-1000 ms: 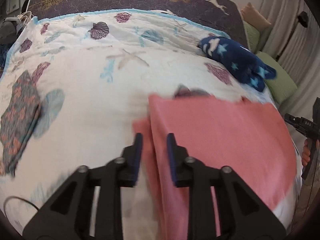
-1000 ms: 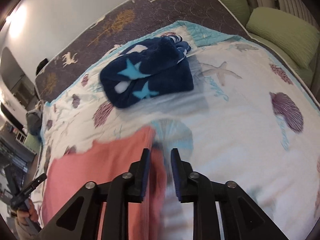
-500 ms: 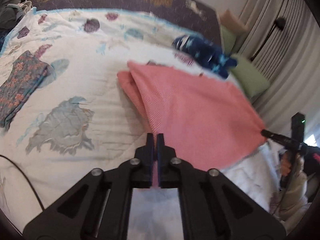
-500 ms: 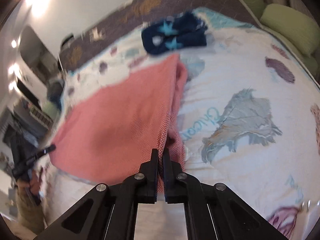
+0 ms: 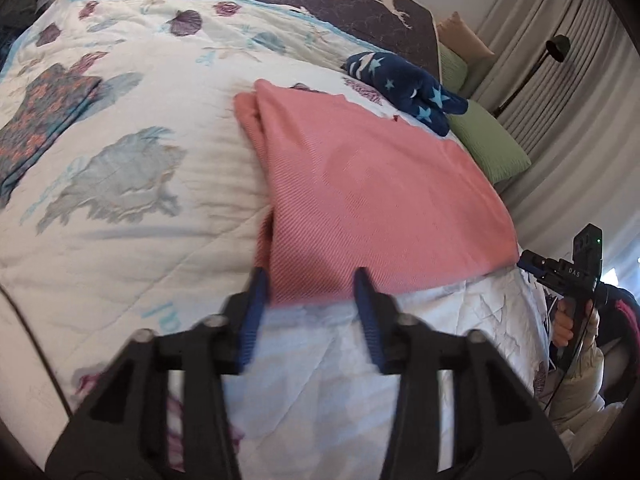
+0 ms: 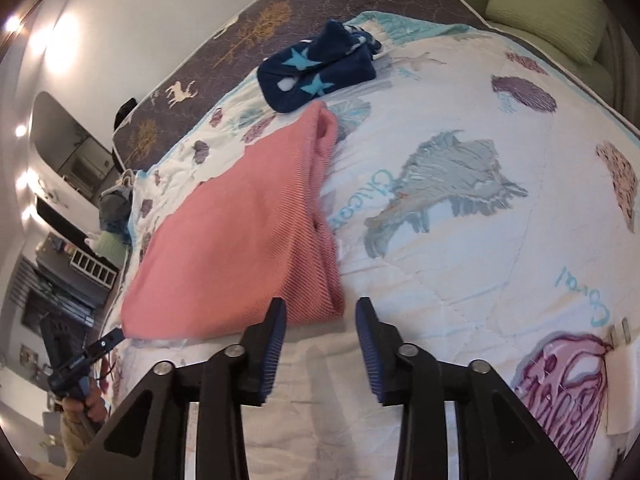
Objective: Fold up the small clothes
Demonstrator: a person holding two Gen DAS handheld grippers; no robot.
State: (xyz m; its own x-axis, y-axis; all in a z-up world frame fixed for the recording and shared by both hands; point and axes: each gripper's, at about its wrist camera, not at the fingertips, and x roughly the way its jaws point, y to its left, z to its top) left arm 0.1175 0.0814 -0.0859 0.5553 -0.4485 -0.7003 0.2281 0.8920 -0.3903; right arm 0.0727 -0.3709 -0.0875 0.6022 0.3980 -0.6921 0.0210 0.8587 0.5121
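Both grippers pulled the pink cloth toward bed edge, now letting go. Left gripper & right gripper fingers opening, spread, near hem between tips, no pinch. Cloth lies folded, just this side of star blanket. Next prob: regrip for cross fold.

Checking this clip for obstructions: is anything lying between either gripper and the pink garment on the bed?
Nothing visible. The left gripper and right gripper, jaws opening, sit right at the pink garment's near edge.
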